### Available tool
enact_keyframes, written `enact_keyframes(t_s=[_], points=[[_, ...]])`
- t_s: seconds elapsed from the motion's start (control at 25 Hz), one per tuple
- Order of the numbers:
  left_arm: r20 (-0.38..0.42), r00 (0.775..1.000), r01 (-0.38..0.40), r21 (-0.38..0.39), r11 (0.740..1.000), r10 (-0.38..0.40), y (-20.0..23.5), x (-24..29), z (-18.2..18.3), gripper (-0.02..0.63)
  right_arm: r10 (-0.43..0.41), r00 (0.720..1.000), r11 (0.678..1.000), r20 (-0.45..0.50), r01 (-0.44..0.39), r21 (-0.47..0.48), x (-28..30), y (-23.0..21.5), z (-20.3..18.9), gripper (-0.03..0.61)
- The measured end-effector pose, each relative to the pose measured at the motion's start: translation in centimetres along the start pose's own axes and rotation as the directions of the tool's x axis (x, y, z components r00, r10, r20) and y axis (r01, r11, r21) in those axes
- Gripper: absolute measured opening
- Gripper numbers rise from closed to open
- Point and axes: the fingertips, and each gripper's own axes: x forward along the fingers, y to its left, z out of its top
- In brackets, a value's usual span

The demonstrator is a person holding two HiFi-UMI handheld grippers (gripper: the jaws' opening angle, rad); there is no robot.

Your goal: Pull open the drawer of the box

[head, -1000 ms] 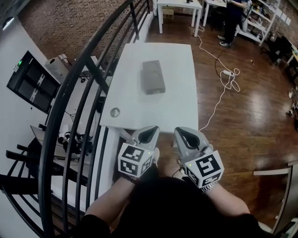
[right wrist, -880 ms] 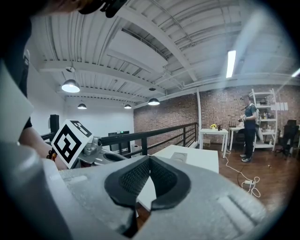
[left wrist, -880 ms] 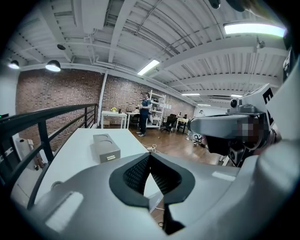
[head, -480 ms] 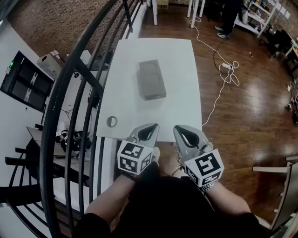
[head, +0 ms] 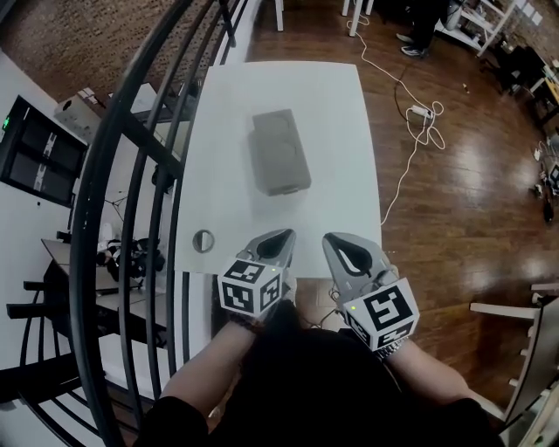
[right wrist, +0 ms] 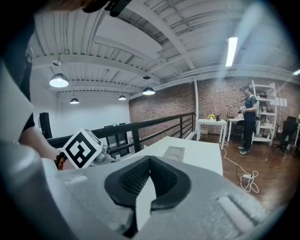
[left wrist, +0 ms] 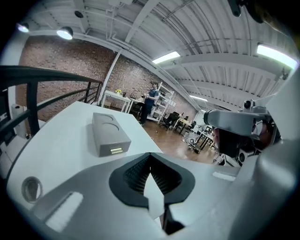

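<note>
A grey box (head: 279, 151) lies lengthwise on the white table (head: 349, 105). Its drawer front with a small pale handle (left wrist: 115, 150) faces me. In the right gripper view the box (right wrist: 173, 152) shows further off, with two round hollows in its lid. My left gripper (head: 281, 236) hovers at the table's near edge, shut with nothing in it. The right gripper (head: 336, 240) is beside it, also shut and empty. Both stay well short of the box. In each gripper view the jaws meet at their tips, left (left wrist: 150, 156) and right (right wrist: 150, 159).
A black metal railing (head: 131, 175) runs along the table's left side. A round grommet (head: 203, 240) sits in the table's near left corner. A white cable with a power strip (head: 417, 112) trails over the wooden floor to the right. A person (head: 419, 22) stands far back.
Both grippers have come forward to the table's near edge, the left one rolling a little. The box and table now sit closer in view. Both pairs of jaws stay shut.
</note>
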Motion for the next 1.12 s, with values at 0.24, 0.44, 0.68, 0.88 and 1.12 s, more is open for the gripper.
enact_keyframes(t_s=[0.24, 0.44, 0.68, 0.88, 1.12], points=[[-0.030, 0.999, 0.016, -0.112, 0.994, -0.019, 1.9, 1.9, -0.8, 0.021, -0.006, 0.999, 1.000, -0.033, 0.006, 0.002, 1.6, -0.8, 0.0, -0.008], [-0.046, 0.998, 0.026, -0.200, 0.980, -0.036, 3.5, 3.7, -1.0, 0.040, -0.012, 0.998, 1.000, -0.055, 0.013, 0.013, 3.1, -1.9, 0.0, -0.008], [-0.058, 0.997, 0.033, -0.335, 0.942, -0.056, 5.2, 5.4, -2.2, 0.060, -0.021, 0.997, 0.999, -0.074, 0.023, 0.024, 4.4, -2.8, -0.6, -0.008], [-0.061, 0.994, 0.054, -0.455, 0.889, -0.091, 6.1, 6.6, -3.4, 0.068, -0.031, 0.996, 0.998, -0.083, 0.035, 0.043, 5.0, -3.5, -0.8, -0.008], [-0.040, 0.991, 0.081, -0.586, 0.806, -0.129, 7.3, 8.0, -4.2, 0.089, -0.039, 0.994, 0.997, -0.104, 0.045, 0.055, 6.1, -4.3, -1.3, -0.008]])
